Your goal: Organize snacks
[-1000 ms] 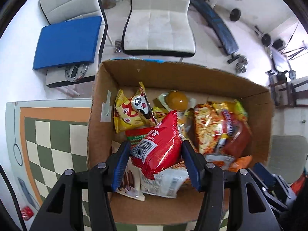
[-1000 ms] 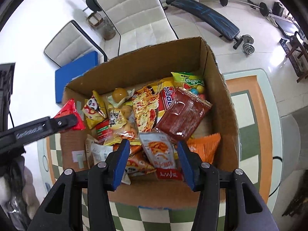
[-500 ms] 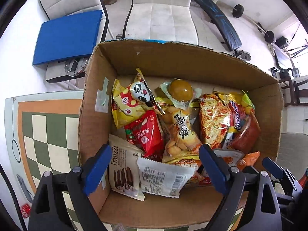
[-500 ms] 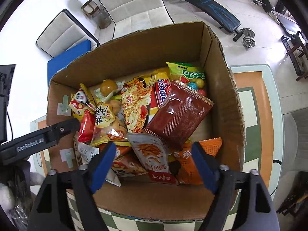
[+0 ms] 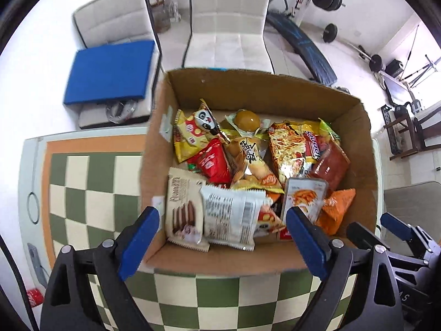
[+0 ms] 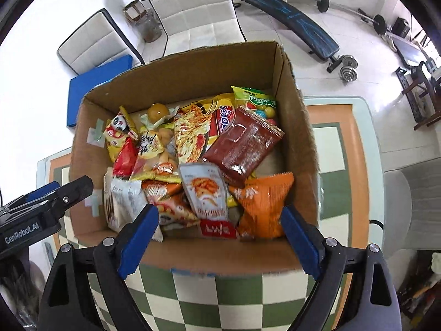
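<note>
Both grippers (image 5: 222, 233) (image 6: 220, 230) gape empty over the box (image 6: 297, 127); I'd pinch these light, crinkly packets (image 6: 205, 190) by a sealed edge.

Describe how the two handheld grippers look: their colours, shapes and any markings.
Both the left gripper and the right gripper have glossy black plastic frames with silver screws and long, flat blue pads on the fingers. In the right wrist view the left gripper's black body carries white "GenRobot.AI" lettering. No cables or sleeves show.
</note>
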Demonstrator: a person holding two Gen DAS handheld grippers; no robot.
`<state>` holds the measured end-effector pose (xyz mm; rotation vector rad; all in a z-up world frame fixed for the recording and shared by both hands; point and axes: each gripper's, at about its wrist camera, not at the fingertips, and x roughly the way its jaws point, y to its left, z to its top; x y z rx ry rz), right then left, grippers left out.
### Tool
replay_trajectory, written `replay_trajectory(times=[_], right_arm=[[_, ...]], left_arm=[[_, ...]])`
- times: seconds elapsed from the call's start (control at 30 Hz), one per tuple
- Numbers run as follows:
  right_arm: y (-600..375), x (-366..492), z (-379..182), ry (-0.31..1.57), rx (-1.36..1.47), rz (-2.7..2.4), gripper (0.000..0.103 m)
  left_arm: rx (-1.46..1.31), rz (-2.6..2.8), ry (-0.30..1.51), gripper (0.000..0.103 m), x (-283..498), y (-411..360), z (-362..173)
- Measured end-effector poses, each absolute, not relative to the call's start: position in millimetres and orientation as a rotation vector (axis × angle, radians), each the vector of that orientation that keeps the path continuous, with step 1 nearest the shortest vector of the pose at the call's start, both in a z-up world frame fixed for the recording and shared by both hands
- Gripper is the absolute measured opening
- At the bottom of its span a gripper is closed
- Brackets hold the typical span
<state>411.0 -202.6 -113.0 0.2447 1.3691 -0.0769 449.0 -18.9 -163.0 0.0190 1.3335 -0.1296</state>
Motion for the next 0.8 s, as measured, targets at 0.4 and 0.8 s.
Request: replay_trajectory(times=[0.4, 0.8], right_arm=[[-186.5, 316.1, -41.2, 1.219, 0.176, -0.058, 0.093], [-180.6, 224.1, 30.4, 1.101, 0.207, -0.024, 0.093]], left_arm=[[-0.005, -0.086, 1.164, 0.094, 349.5, -1.4, -101.1], [0.027, -0.084, 1.052, 0.094, 268.1, 3.9, -36.5]])
